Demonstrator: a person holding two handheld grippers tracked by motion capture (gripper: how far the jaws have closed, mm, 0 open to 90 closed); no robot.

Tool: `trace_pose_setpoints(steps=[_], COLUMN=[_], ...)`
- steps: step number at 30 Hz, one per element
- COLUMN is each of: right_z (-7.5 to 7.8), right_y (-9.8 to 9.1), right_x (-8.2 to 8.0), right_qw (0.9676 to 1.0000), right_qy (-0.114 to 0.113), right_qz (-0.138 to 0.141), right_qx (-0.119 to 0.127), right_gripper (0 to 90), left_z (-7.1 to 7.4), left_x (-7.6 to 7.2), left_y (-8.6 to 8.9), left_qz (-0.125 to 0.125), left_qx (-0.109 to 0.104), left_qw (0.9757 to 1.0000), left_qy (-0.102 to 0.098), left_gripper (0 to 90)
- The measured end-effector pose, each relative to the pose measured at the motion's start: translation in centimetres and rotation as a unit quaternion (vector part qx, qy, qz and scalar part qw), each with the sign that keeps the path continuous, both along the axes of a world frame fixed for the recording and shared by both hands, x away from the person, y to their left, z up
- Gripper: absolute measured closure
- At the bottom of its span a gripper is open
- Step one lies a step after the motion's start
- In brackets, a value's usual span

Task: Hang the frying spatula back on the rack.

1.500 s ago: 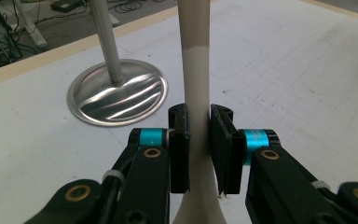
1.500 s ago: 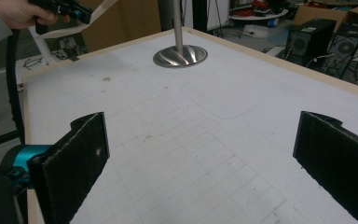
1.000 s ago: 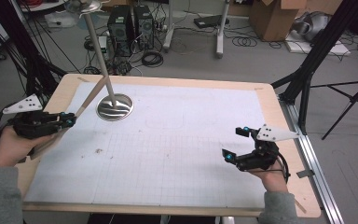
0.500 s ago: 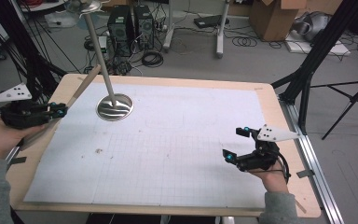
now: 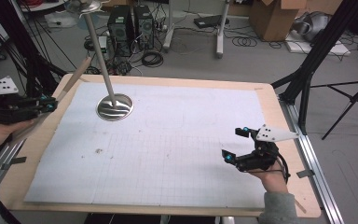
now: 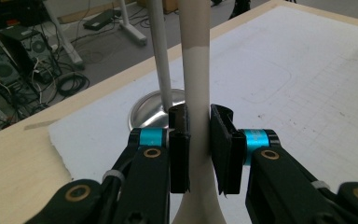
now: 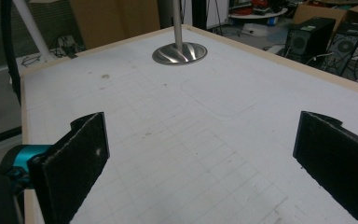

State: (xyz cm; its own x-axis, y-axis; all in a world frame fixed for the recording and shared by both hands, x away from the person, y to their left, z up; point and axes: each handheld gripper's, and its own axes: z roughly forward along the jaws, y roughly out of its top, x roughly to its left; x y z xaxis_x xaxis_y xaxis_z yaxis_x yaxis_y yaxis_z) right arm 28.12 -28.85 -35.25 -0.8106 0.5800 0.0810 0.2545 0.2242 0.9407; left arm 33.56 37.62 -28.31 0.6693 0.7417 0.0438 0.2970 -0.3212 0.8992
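At table's left edge, left gripper clamps spatula.

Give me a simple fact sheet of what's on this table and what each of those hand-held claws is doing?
Surface: white gridded mat on a wooden table
Stand: round metal base with an upright pole, far left part of the mat
Left gripper: shut on a pale wooden stick, off the table's left edge
Right gripper: open, holding nothing, over the mat's near right part
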Motion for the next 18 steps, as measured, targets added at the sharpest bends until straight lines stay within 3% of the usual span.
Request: trace_pose_setpoints(steps=[18], right_z=[-0.3], right_y=[-0.3], right_x=[0.3], right_qw=[1.0000], right_qy=[0.006], right_qz=[-0.004], right_qx=[0.001], right_gripper=[2.3], left_z=[2.4], left_x=[0.3], left_y=[1.6], left_qz=[0.015], left_qx=[-0.013], left_qw=[0.9997], left_qy=[-0.015], left_gripper=[77.7])
